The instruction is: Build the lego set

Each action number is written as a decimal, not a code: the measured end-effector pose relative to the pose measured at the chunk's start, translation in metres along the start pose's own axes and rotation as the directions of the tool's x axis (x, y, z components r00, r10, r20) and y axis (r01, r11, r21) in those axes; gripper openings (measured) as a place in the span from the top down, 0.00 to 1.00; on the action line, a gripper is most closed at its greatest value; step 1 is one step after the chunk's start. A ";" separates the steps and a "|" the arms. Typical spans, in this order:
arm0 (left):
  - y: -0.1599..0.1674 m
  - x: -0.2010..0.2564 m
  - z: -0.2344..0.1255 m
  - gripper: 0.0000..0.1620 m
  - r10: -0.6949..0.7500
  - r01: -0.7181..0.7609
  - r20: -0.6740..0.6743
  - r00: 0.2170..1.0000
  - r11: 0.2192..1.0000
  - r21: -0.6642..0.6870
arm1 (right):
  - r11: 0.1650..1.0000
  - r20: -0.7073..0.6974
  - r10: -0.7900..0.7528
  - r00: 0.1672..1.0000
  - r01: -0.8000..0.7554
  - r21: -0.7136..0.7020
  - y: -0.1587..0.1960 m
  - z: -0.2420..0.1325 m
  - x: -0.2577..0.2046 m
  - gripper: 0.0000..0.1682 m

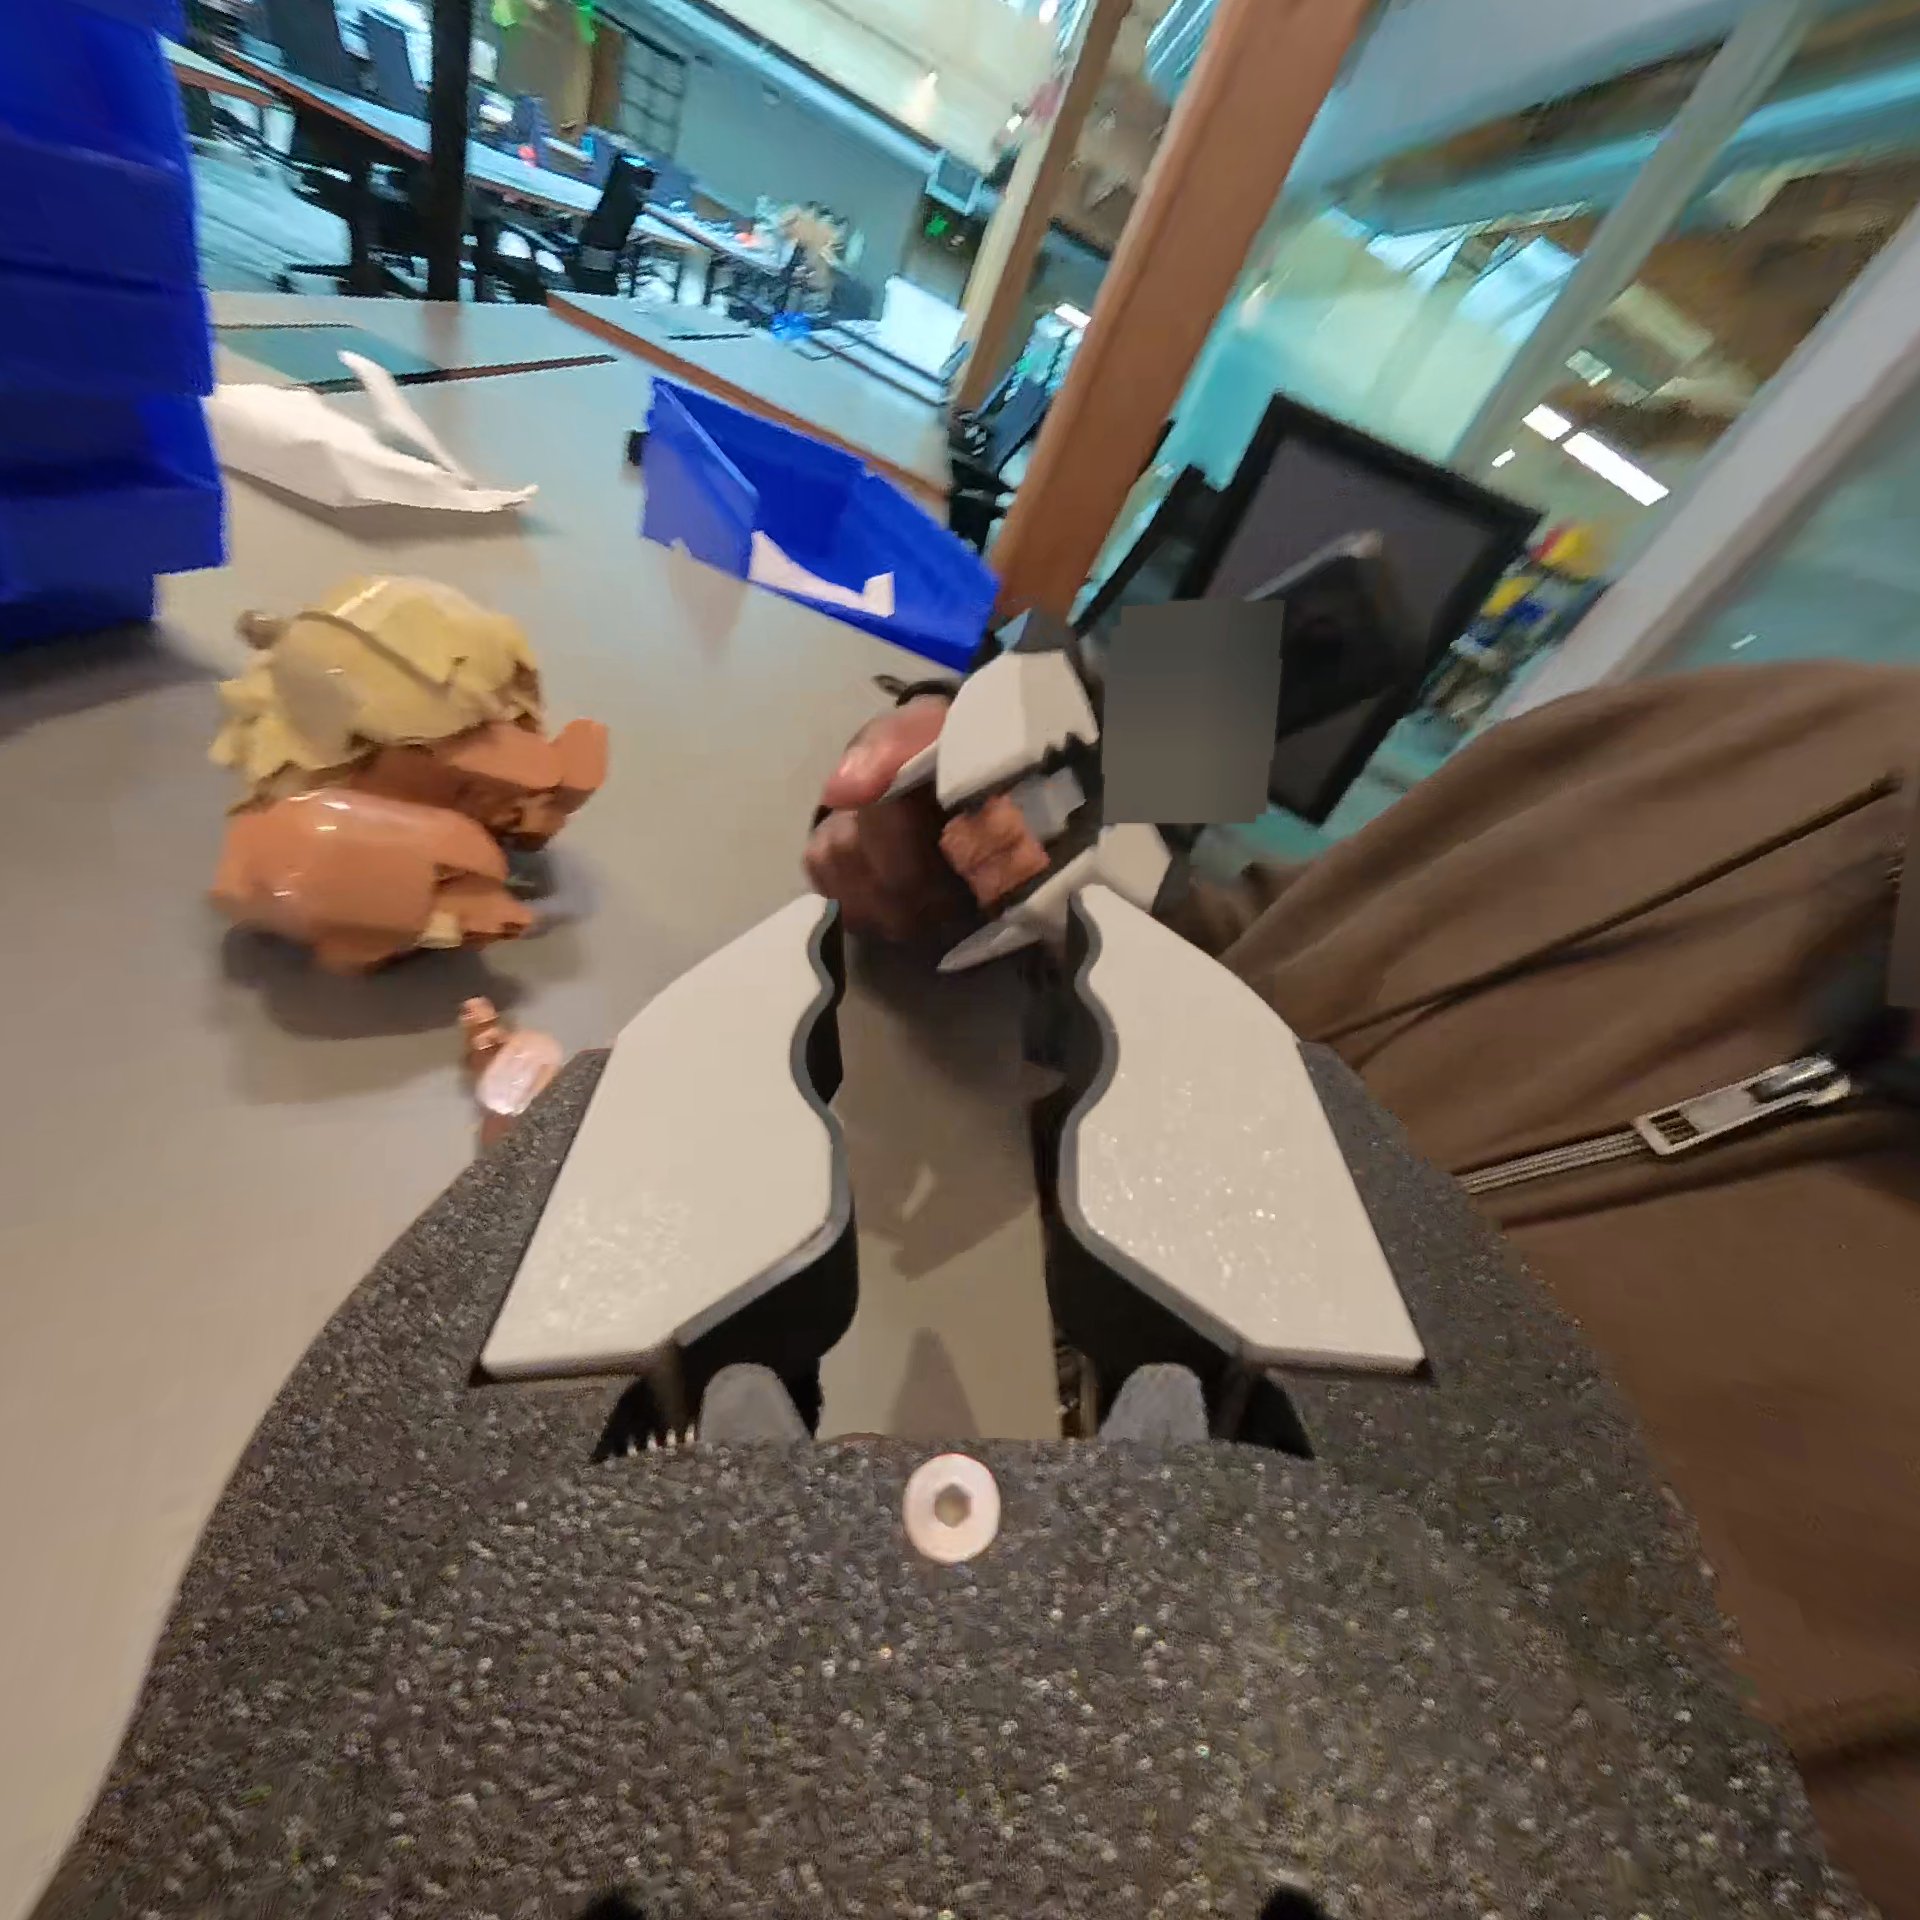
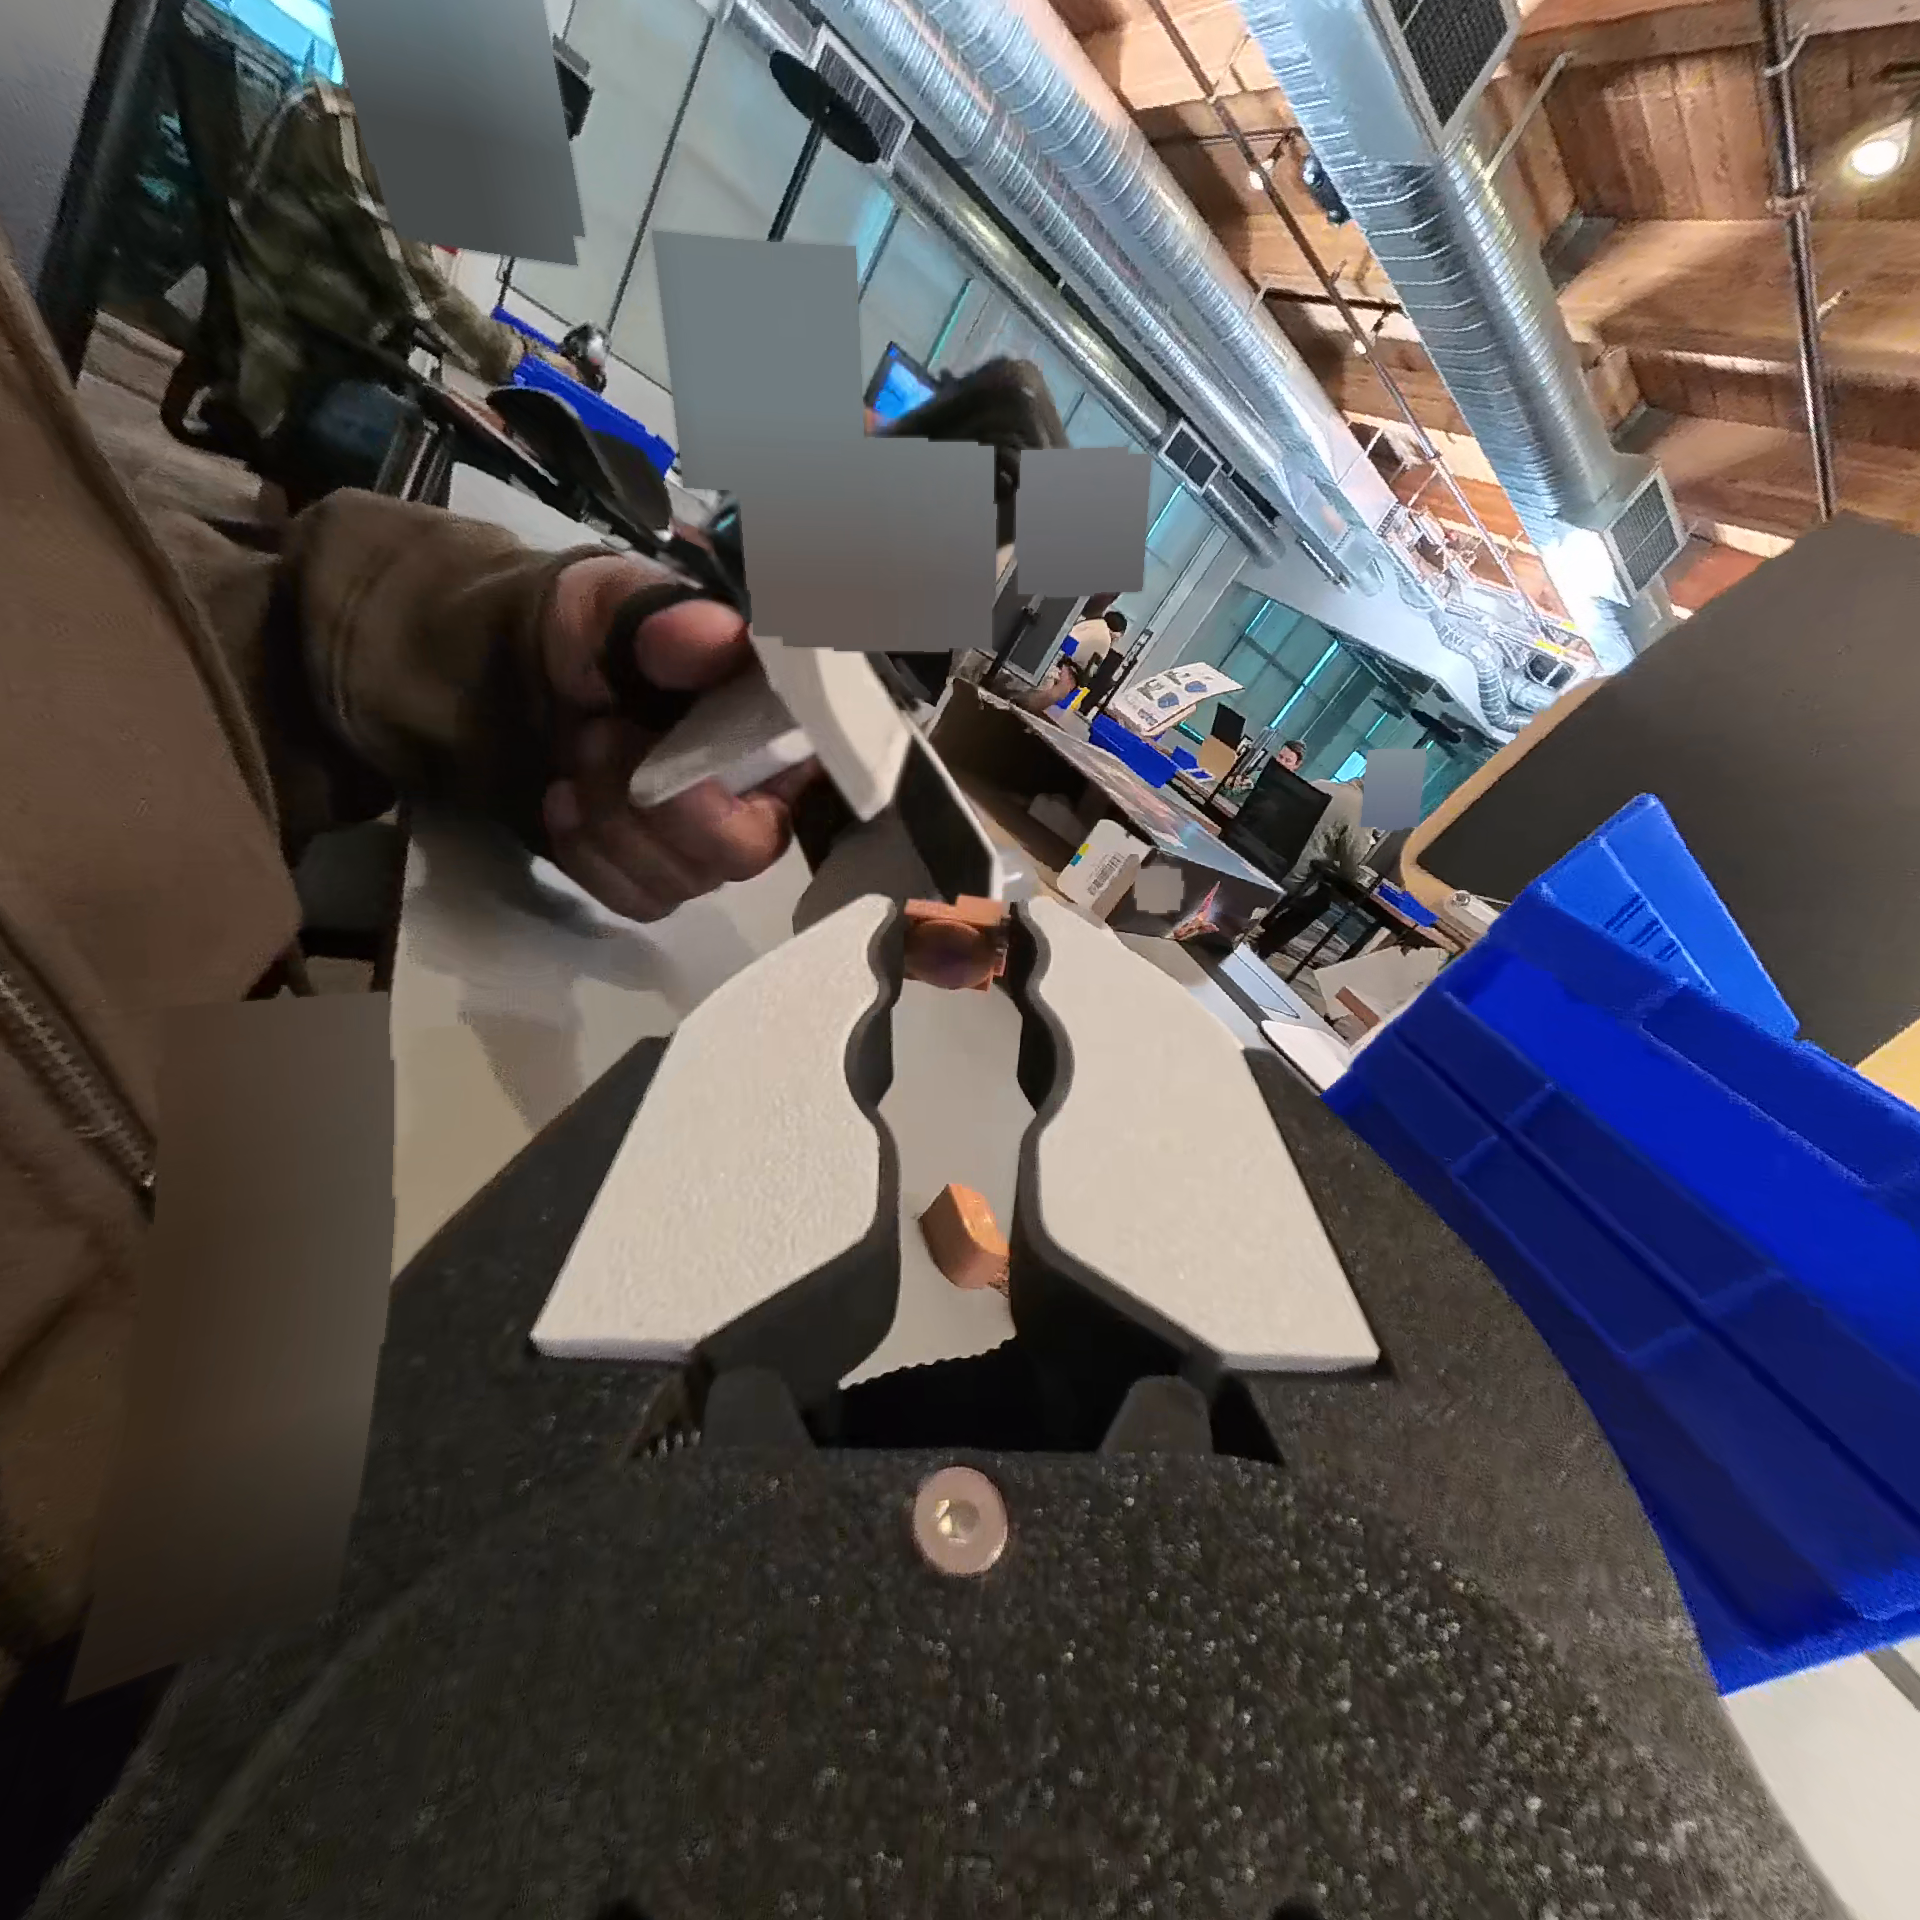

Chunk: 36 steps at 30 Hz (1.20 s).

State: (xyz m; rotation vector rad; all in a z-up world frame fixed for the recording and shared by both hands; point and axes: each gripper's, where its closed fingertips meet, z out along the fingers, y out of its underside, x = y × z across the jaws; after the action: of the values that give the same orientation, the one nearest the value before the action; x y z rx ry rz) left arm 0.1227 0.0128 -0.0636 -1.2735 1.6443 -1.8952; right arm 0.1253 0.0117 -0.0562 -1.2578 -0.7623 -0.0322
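Right wrist: right gripper (image 2: 951,940) pinches brown brick (image 2: 954,948) (tips) — lifted.

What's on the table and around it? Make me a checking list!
Surface: grey table, mostly bare.
Job's things: half-built tan and brown lego model lying on the table; small brown lego piece pinched at the right gripper tips; another brown piece loose on the table; a small pinkish piece near the model.
Clutter: crumpled white paper bag; blue bin; stacked blue bins.
Grippers: left gripper open, holding nothing; right shut on the piece.
Cables: nothing seen.
Surroundings: busy workshop with desks, a monitor and ceiling ducts.
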 end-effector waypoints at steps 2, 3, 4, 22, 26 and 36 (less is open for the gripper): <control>0.000 0.002 0.006 0.75 -0.065 0.065 -0.043 0.997 0.998 0.001 | 1.000 0.006 -0.029 1.000 0.029 -0.009 0.001 0.001 -0.003 0.89; 0.003 0.002 0.009 0.75 -0.087 0.086 -0.053 0.995 0.996 -0.013 | 0.999 0.006 -0.043 0.999 0.043 -0.015 0.002 0.002 -0.004 0.89; 0.006 0.001 0.012 0.76 -0.102 0.100 -0.060 0.993 0.995 -0.028 | 0.998 0.006 -0.056 0.998 0.056 -0.022 0.003 0.002 -0.005 0.89; 0.000 0.008 0.009 0.89 0.075 -0.073 -0.066 0.995 0.997 0.041 | 0.959 -0.055 -0.279 0.959 0.276 -0.068 0.006 0.004 -0.008 0.88; 0.005 0.008 0.011 0.89 0.072 -0.071 -0.066 0.995 0.997 0.014 | 0.939 -0.058 -0.340 0.939 0.335 -0.073 0.005 0.006 -0.011 0.87; 0.009 0.004 0.014 0.89 0.121 -0.121 -0.013 0.993 0.992 -0.015 | 0.906 -0.066 -0.415 0.907 0.406 -0.118 0.007 0.007 -0.011 0.90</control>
State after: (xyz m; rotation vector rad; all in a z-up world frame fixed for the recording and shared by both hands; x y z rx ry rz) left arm 0.1288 -0.0011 -0.0709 -1.1421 1.7052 -1.8252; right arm 0.1166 0.0165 -0.0672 -1.1626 -0.9467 -0.4752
